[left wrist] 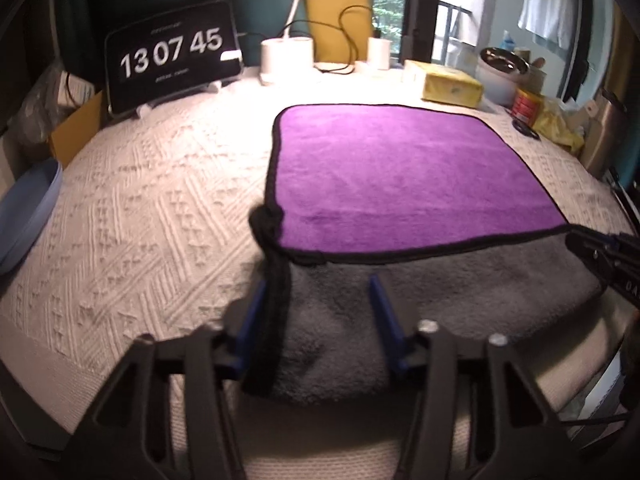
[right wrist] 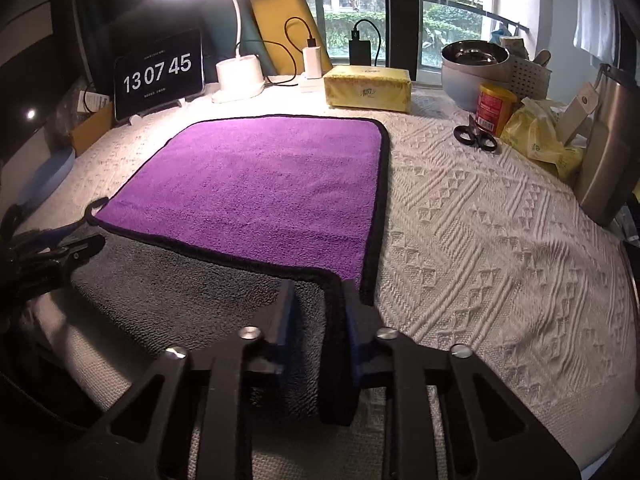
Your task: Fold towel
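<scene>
1. White knitted cloth [right wrist: 500, 240] covered the table, which stood by a window, and one towel [right wrist: 256, 184] lay on it, purple side up with its grey underside showing along the near part.
2. Nearest, the left gripper [left wrist: 316, 312] had its two blue fingers [left wrist: 382, 316] spread, the towel's near-left corner and black edging lying between them; whether they pinched the cloth could not be told.
3. Likewise the right gripper [right wrist: 320, 320] straddled the near-right corner, its fingers set closer together about the black hem, yet a firm grip could not be confirmed.
4. Judging by the grey strip turned up at the near edge, the first fold was in hand: both near corners taken and starting toward the far edge.
5. Next, both grippers would likely need to carry the corners forward together, level, and lay them on the far corners.
6. Beyond the towel, ahead of the right gripper, sat one yellow tissue box [right wrist: 368, 88], and ahead to the right one pair of scissors [right wrist: 474, 136] and one red tin [right wrist: 494, 108].
7. Farthest off stood one clock screen [left wrist: 172, 56], one lamp [right wrist: 238, 76], and one steel bowl [right wrist: 474, 56].
</scene>
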Tool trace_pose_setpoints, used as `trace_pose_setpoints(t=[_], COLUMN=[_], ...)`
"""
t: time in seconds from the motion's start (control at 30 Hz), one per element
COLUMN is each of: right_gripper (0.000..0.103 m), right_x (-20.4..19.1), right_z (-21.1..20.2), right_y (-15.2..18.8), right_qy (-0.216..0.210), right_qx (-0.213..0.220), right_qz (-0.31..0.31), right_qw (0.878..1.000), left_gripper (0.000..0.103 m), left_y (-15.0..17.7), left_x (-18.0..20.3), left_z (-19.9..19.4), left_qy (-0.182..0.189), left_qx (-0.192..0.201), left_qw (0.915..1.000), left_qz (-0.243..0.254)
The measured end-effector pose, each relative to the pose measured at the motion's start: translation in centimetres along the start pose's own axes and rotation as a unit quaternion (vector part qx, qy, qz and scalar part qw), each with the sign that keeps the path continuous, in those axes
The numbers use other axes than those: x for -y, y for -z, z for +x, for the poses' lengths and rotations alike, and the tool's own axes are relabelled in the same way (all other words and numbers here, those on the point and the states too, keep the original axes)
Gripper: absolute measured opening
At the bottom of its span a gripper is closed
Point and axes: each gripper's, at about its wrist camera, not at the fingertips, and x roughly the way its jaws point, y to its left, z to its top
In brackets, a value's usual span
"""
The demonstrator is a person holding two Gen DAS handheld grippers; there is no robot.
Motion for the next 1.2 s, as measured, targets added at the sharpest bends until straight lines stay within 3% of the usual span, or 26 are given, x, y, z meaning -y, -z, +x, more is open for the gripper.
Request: trace_pose_setpoints(t=[0.03, 0.17, 0.4, 0.7, 0.83, 0.97, 1.07, 1.2], right_gripper=[0.008, 0.008, 0.008, 0.008, 0.008, 0.008, 0.008, 0.008], right_x=[-0.1, -0.3, -0.5, -1.2, -1.2, -1.1, -1.0, -0.8], right_z=[-0.3, -2.0, -3.9, -5.2, -5.5, -5.6, -5.5, -4.8], right_y=[0.0, -0.4, -2.0, -5.1, -6.0, -6.0, -5.3, -4.3], right_qy=[0.004, 0.018, 0.024, 0.024, 0.027, 0.029, 0.03, 0.031], right_qx=[0.005, 0.035, 0.073, 0.121, 0.133, 0.13, 0.121, 0.102], right_qz=[-0.002, -0.004, 0.008, 0.012, 0.013, 0.015, 0.02, 0.026], right_qw=[1.0, 0.999, 0.997, 0.992, 0.991, 0.991, 0.992, 0.994], left_gripper=[0.032, 0.017, 0.017, 0.008, 0.008, 0.011, 0.021, 0.023], left_y=[0.0, -0.2, -1.6, -4.2, -4.7, -4.1, -2.9, -1.3], left_x=[0.1, 0.4, 0.2, -0.3, -0.8, -1.9, -2.3, -2.7], left_z=[-0.2, -1.5, -4.5, -6.0, -4.7, -2.3, -1.1, -0.5], left_qy=[-0.004, -0.011, -0.026, 0.0, 0.017, 0.034, 0.036, 0.027], left_qx=[0.004, 0.029, 0.083, 0.127, 0.104, 0.048, 0.021, 0.002], left_qw=[1.0, 0.9995, 0.996, 0.9917, 0.9944, 0.9981, 0.999, 0.9994], left_qz=[0.003, 0.01, 0.02, 0.021, 0.009, -0.017, -0.019, -0.021])
